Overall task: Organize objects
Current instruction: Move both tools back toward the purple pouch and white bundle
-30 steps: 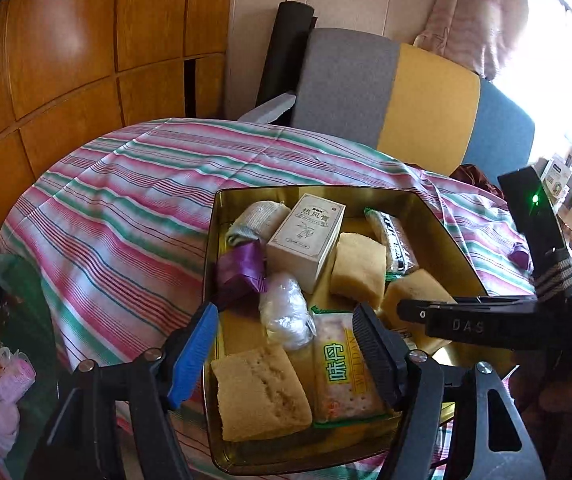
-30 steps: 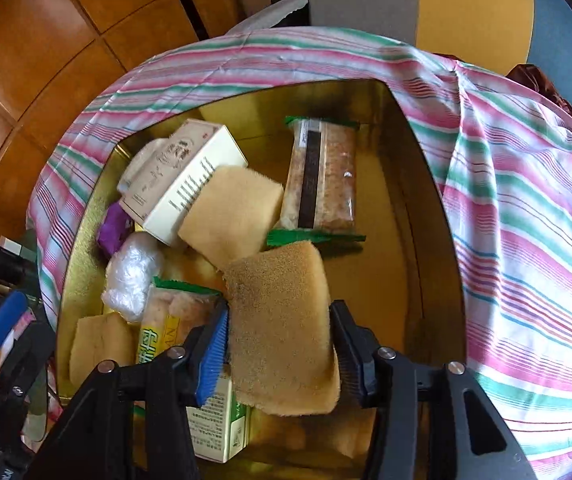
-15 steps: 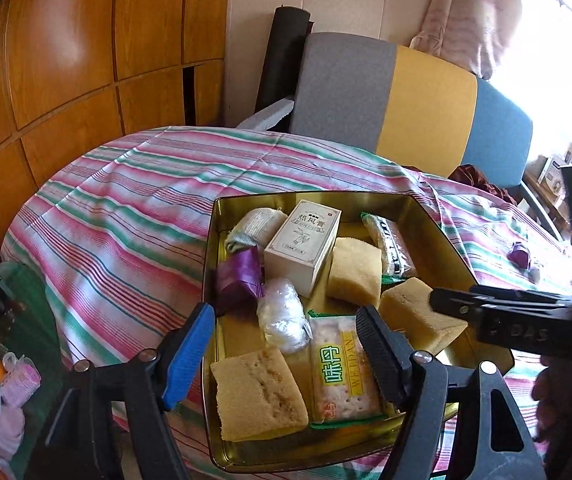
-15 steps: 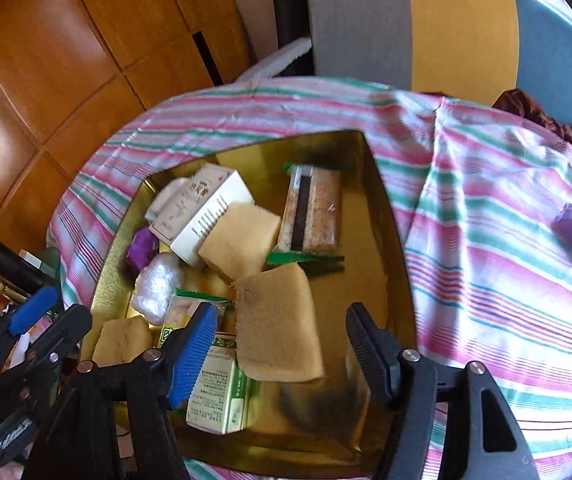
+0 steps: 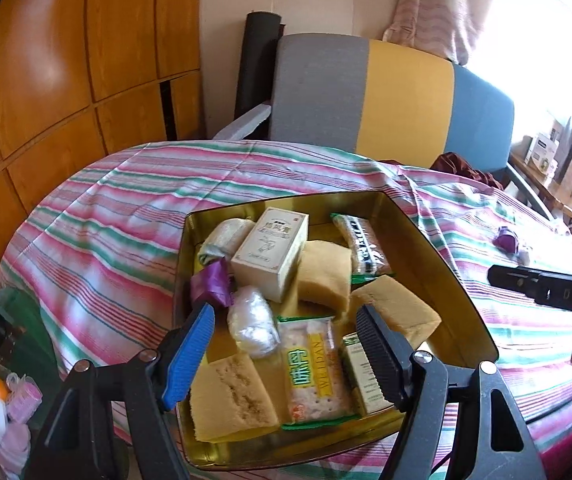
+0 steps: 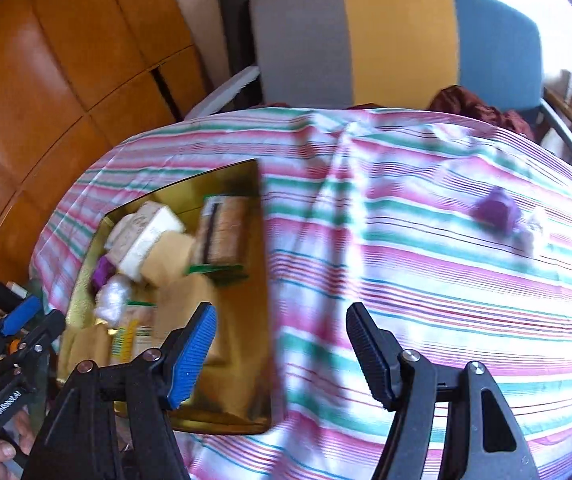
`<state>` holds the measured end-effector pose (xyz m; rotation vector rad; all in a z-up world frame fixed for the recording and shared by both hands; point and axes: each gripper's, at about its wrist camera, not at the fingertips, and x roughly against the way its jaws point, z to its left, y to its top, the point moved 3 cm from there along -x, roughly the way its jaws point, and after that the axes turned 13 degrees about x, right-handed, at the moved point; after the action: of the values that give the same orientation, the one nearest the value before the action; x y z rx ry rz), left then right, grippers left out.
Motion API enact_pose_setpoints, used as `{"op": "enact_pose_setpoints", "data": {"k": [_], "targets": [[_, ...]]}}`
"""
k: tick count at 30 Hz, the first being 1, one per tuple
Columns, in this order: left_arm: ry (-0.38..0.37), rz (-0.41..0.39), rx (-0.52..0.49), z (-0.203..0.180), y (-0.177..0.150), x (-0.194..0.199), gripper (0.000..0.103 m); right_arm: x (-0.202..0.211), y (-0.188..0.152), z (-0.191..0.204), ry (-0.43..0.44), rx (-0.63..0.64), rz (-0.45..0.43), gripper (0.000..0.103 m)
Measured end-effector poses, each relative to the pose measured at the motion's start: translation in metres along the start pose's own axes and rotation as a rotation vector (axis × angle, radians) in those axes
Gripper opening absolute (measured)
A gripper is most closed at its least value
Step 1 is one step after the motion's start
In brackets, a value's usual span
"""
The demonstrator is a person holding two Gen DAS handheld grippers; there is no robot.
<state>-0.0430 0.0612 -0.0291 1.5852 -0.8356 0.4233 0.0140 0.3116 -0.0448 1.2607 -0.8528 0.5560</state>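
Observation:
A gold tin tray sits on the striped tablecloth, holding several sponges, a white box, cracker packets, a purple wrapper and a plastic-wrapped ball. My left gripper is open and empty, hovering over the tray's near end. My right gripper is open and empty, over the cloth just right of the tray. The sponge it released lies in the tray. A purple object and a small white one lie on the cloth at the far right.
A grey, yellow and blue chair stands behind the table. Wooden panels fill the left wall. Bottles and pink items sit low at the left. A shelf with boxes is by the bright window.
My right gripper opened, dropped the sponge into the tray, then pulled back and swung right over the cloth. My left gripper rose slightly and stayed open.

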Motion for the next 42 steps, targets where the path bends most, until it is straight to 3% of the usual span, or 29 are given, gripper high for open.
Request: {"op": "enact_pose_setpoints", "data": {"k": [14, 22, 29, 42], "targets": [[-0.061, 0.005, -0.153, -0.069, 0.008, -0.009, 0.076, 0.028, -0.022, -0.139, -0.230, -0.148, 0.016, 0.068], [-0.091, 0.021, -0.249, -0.117, 0.008, -0.020, 0.076, 0.036, -0.043, -0.212, -0.316, -0.253, 0.023, 0.068], [-0.111, 0.043, -0.323, -0.156, 0.010, -0.033, 0.076, 0.032, -0.070, -0.252, -0.302, -0.408, 0.012, 0.068], [-0.200, 0.203, -0.346, -0.238, 0.019, -0.085, 0.076, 0.032, -0.098, -0.282, -0.246, -0.614, 0.038, 0.068]]}}
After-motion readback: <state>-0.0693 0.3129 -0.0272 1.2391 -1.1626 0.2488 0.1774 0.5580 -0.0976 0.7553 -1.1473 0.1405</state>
